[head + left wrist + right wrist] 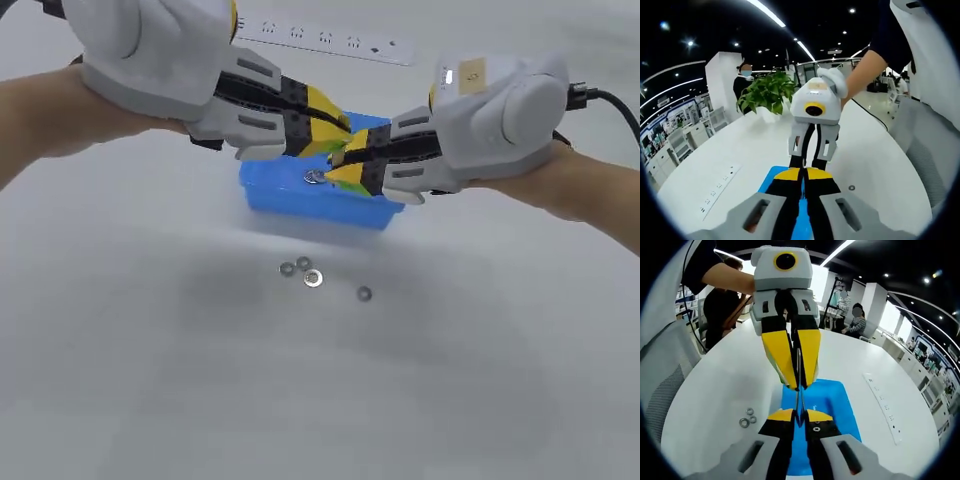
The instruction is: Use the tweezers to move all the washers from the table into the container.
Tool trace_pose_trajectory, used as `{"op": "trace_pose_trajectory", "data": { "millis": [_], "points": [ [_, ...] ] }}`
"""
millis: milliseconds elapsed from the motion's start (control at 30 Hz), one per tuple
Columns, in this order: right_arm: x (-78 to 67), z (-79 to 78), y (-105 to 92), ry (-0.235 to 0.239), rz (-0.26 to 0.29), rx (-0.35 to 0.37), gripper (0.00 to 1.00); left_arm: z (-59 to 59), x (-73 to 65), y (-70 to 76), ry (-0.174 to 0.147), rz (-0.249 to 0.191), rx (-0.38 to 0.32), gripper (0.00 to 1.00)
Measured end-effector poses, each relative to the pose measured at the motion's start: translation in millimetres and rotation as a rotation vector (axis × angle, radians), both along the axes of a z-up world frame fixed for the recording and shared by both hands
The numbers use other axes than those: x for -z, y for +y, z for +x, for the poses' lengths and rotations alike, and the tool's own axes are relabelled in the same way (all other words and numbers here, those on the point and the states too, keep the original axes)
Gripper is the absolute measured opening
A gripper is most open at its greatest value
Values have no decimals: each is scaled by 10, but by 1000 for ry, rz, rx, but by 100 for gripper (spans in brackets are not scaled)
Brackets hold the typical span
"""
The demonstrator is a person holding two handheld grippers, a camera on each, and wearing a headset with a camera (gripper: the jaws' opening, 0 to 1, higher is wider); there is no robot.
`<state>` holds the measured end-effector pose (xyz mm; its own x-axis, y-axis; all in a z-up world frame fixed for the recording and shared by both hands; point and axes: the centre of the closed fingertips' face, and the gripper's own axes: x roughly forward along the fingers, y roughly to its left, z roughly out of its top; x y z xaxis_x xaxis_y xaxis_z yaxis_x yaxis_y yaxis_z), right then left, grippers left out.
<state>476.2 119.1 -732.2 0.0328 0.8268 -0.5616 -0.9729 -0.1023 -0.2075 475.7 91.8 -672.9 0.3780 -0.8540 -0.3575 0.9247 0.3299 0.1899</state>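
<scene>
The blue container [300, 200] sits mid-table with one washer [315, 177] inside. Several washers [313, 278] lie loose on the white table in front of it; they also lie left of the container [840, 405] as washers [744, 422]. Both grippers meet tip to tip above the container. My left gripper [340, 130] comes from the left, my right gripper [338, 165] from the right. In the right gripper view, thin dark tweezers [799, 395] run between the left gripper [799, 385] and my right gripper [800, 416]; both sets of jaws are shut on them.
A white power strip [325, 38] lies behind the container at the table's far side. In the left gripper view a potted plant [767, 92] and a person stand beyond the table. White tabletop [150, 350] stretches in front of the washers.
</scene>
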Motion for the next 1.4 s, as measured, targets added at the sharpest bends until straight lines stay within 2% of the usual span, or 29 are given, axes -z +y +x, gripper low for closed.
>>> {"op": "trace_pose_trajectory", "data": {
  "millis": [233,300,400,500,633,767,900,1033,1133,1200,1300,1333,1400],
  "points": [
    [-26,50,-5,6,10,40,12,62,-41,-14,-11,19,-6,5],
    [-55,47,-7,28,23,53,14,64,-68,-31,-19,27,-9,5],
    [-97,54,-14,46,43,72,25,64,-81,-28,-28,30,-19,5],
    [-128,41,-40,60,52,85,29,71,-127,2,-32,30,-32,5],
    [-184,26,-90,71,77,108,37,16,-206,13,-20,17,-44,5],
    [-217,52,-179,47,91,150,51,11,-251,35,-28,18,-62,5],
    [-278,46,-280,44,110,183,55,-33,-371,46,-47,9,-76,5],
    [-314,-9,-367,47,123,197,66,-127,-471,53,-56,-2,-81,5],
    [-329,-102,-446,53,125,198,70,-222,-458,82,-63,24,-73,5],
    [-334,-163,-499,53,121,199,73,-323,-506,88,-62,26,-76,5],
    [-332,-249,-567,55,114,198,78,-388,-535,96,-58,25,-89,5],
    [-328,-287,-592,59,112,198,79,-468,-560,83,-55,24,-92,5],
    [-324,-358,-630,68,113,196,82,-537,-569,64,-53,22,-94,5]
  ]
}}
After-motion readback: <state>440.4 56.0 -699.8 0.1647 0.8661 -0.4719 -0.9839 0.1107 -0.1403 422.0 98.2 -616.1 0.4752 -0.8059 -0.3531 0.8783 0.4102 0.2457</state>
